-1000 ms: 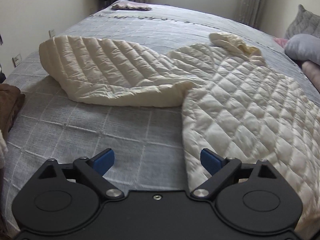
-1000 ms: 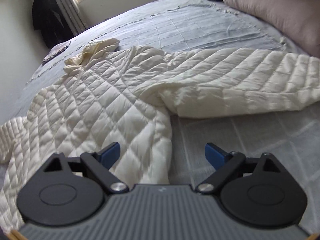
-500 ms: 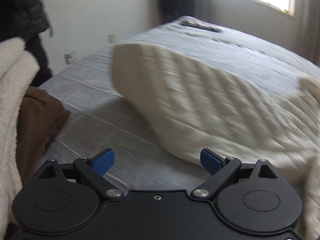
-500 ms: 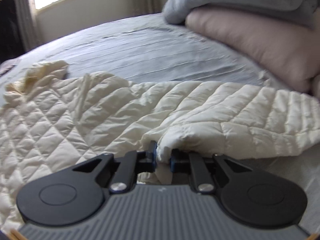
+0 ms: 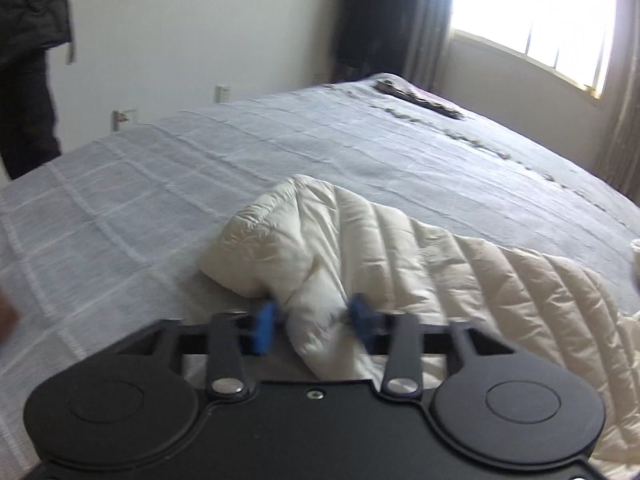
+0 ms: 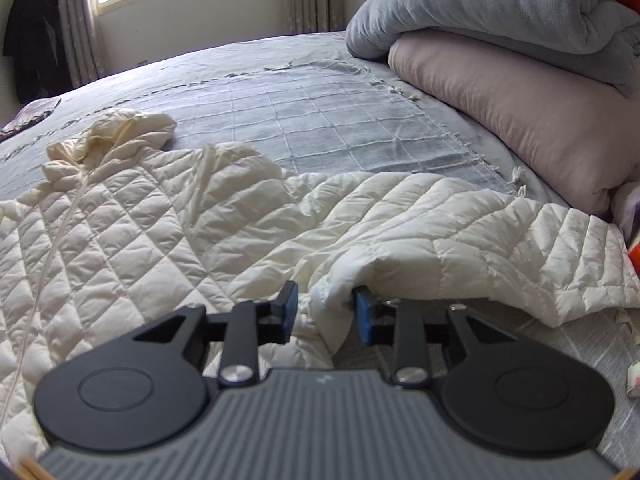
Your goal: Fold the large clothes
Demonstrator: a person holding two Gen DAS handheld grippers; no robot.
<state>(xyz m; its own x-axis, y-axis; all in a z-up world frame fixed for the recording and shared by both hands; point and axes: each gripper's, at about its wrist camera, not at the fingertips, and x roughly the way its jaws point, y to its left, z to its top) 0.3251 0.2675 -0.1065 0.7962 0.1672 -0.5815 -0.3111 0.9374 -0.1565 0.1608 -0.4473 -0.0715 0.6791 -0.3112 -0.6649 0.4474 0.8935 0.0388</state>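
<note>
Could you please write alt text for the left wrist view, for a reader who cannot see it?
The left tool has a bunched fold of a cream quilted jacket sleeve between its blue fingertips, low over a grey checked bedspread. The sleeve trails off to the right, and a bright window lights the far wall.

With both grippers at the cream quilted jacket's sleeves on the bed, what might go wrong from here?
1. The left gripper pinches only a bunched bit of sleeve on the cream quilted jacket; the slick fabric may slip out when lifted.
2. The right gripper has its jaws apart around a sleeve fold, so it may lose that sleeve.
3. The hood lies crumpled and could fold in unevenly.
</note>
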